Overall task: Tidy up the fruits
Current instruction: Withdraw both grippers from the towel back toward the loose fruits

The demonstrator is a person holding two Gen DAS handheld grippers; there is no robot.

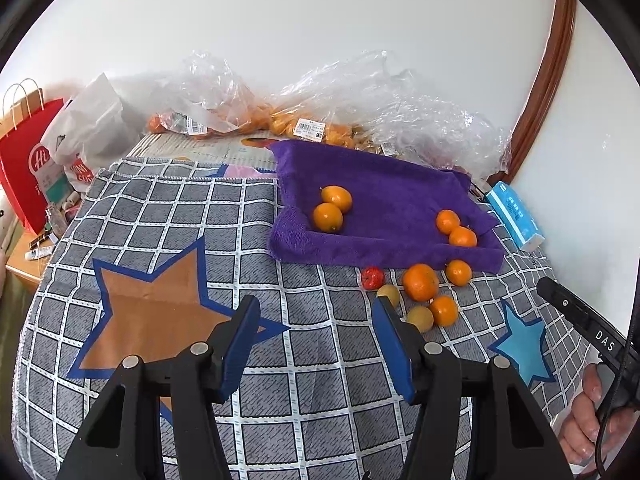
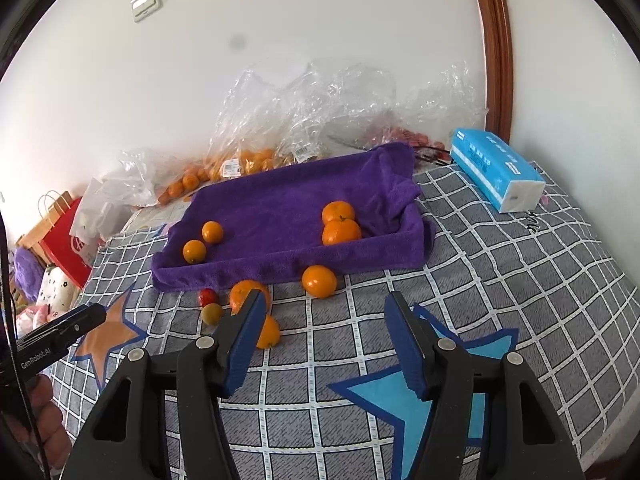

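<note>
fuzzy purple towel [image 2: 280,208]; crinkled glossy plastic bags [image 2: 320,112]; woven checked cloth [image 2: 500,280].

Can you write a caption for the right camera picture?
Open right claw hovers near loose oranges before the purple tray.

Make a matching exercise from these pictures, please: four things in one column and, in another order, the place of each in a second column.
Things:
1. purple towel-lined tray
2. small red round fruit
3. light blue tissue pack
4. red paper bag

Places:
A. on the checked cloth, just in front of the tray
B. beside the table, at its far left
C. holding four orange fruits
D. near the brown wooden frame, right of the tray

Pairs: 1-C, 2-A, 3-D, 4-B
</note>
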